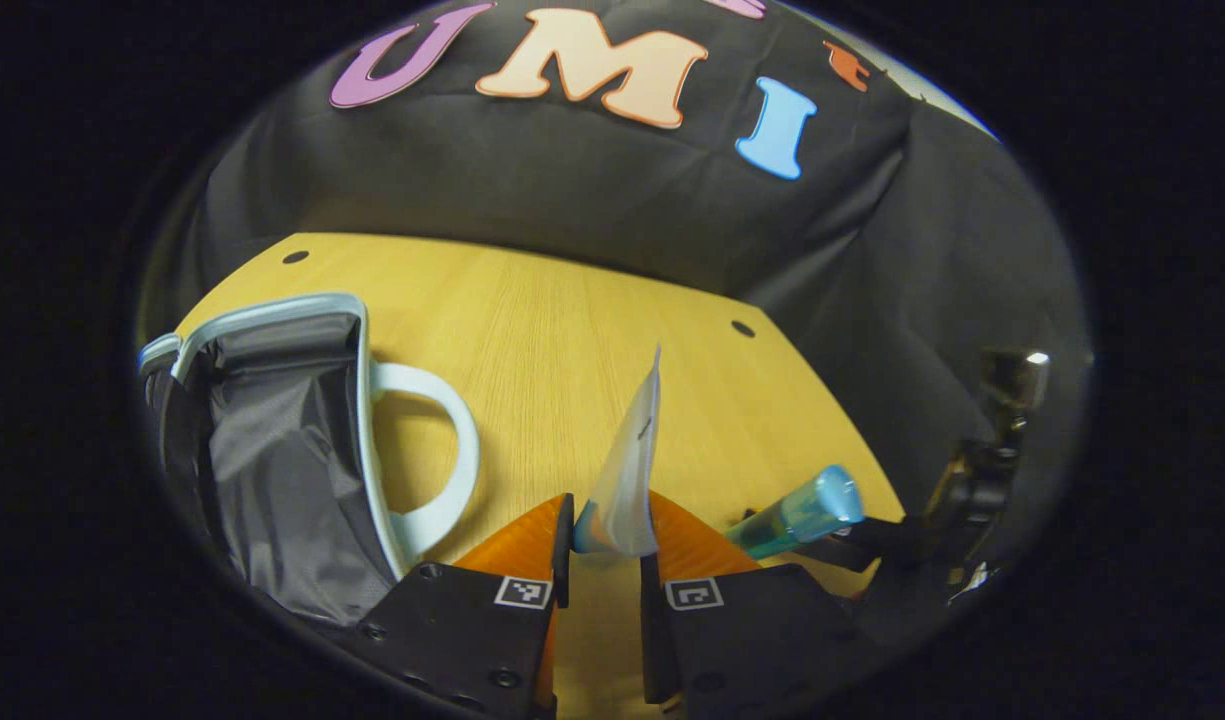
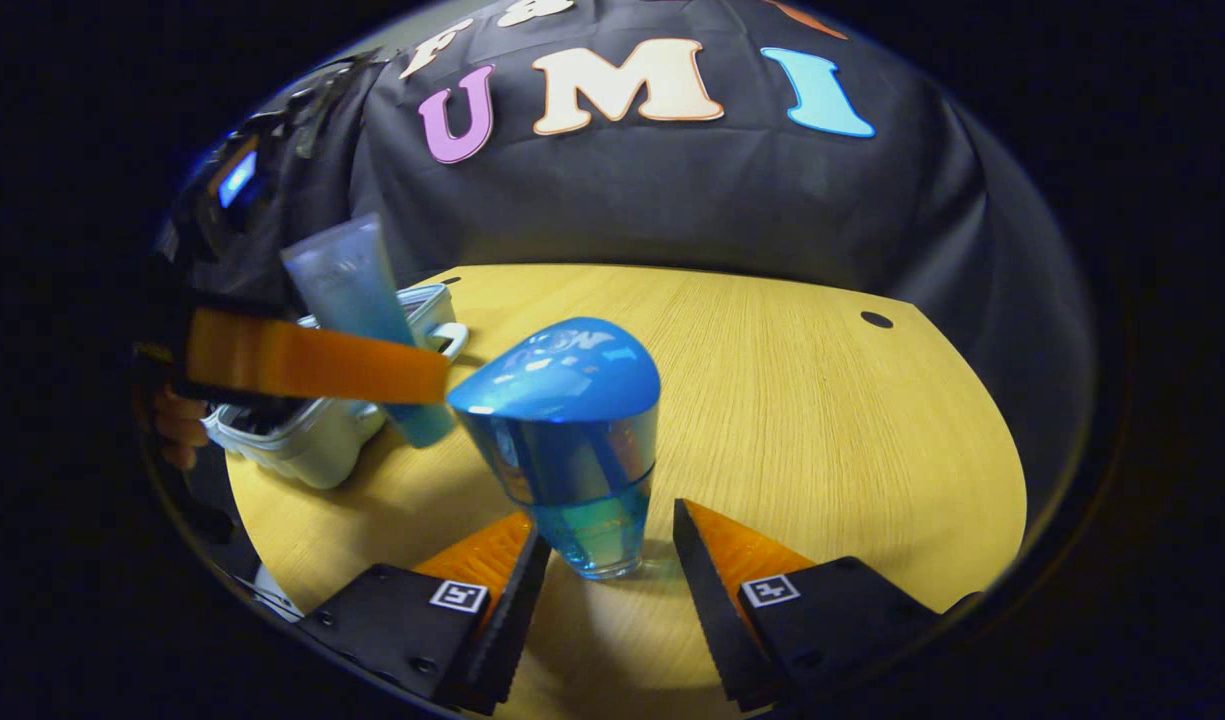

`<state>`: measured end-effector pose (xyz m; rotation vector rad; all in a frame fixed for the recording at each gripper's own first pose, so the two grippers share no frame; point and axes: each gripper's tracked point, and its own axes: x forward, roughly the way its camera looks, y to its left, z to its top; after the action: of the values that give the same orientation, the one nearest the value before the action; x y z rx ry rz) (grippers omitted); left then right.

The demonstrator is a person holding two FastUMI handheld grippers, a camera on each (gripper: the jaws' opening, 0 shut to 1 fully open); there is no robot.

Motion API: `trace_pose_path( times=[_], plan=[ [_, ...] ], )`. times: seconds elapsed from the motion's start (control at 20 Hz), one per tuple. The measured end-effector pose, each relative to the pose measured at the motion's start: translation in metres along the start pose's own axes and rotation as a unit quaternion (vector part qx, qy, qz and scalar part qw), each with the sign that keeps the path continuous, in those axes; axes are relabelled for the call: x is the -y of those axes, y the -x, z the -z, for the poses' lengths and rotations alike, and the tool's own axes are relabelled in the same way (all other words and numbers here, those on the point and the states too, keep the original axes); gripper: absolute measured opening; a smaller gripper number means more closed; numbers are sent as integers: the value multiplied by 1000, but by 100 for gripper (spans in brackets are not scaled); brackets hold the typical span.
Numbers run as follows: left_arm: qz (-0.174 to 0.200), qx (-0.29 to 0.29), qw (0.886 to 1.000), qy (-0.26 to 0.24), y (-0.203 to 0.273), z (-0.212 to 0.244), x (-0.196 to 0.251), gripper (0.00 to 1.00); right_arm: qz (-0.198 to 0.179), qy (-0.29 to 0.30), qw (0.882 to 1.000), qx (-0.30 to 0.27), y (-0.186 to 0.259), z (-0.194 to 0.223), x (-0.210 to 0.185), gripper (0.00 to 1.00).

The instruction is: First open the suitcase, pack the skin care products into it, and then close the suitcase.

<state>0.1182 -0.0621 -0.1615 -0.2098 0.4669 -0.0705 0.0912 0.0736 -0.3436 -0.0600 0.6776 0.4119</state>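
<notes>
Closest to the right gripper view's lens, the right tongs (image 2: pixel 604 560) stand wide around the foot of a blue bottle (image 2: pixel 572 450) that rests upright on the table (image 2: pixel 822 420); the left-hand finger seems to touch the glass, the other stands clear, so nothing is gripped yet. That bottle is broad at its cap and narrow at its base, so a one-sided push before both fingers meet it could tip it over or skid it across the wood. In the left gripper view, the left tongs (image 1: pixel 605 540) are narrowed onto the lower end of a pale tube (image 1: pixel 627 470), held edge-on and high above the table. Its grip sits at the very end, so the tube could swing or slip out on the way. The suitcase (image 1: pixel 272 450) lies open just to the left, dark lining showing, white handle (image 1: pixel 442 450) toward the tube. A drop made too early would land the tube on the rim or handle instead of inside. The two tongs work near each other, and I judge a clash possible
</notes>
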Motion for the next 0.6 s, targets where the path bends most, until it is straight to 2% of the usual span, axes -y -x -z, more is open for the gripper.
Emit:
trace_pose_path(
  times=[0.05, 0.15, 0.25, 0.4, 0.45, 0.55, 0.6],
  plan=[
    [4, 3, 1000, 4, 9, -6, -1, 27, -5, -7, 1000, -3, 0, 0, -3, 74],
    [-3, 2, 1000, 11, 28, -14, -12, 27, 11, 6, 1000, -2, -5, 1, 3, 48],
    [-26, -1, 1000, 13, 47, -22, -34, 27, 19, 21, 1000, -3, -3, 0, 1, 49],
    [-68, -19, 997, 23, 81, -27, -79, 27, 26, 29, 999, -4, -1, 1, 0, 44],
    [-81, -29, 996, 33, 90, -25, -97, 27, 29, 32, 999, -7, 0, 1, 0, 41],
    [-106, -68, 991, 55, 108, -14, -130, 24, 31, 30, 999, -19, 5, 3, -1, 42],
    [-114, -87, 988, 58, 114, -6, -147, 27, 30, 24, 999, -20, 8, 1, -3, 39]
  ],
)
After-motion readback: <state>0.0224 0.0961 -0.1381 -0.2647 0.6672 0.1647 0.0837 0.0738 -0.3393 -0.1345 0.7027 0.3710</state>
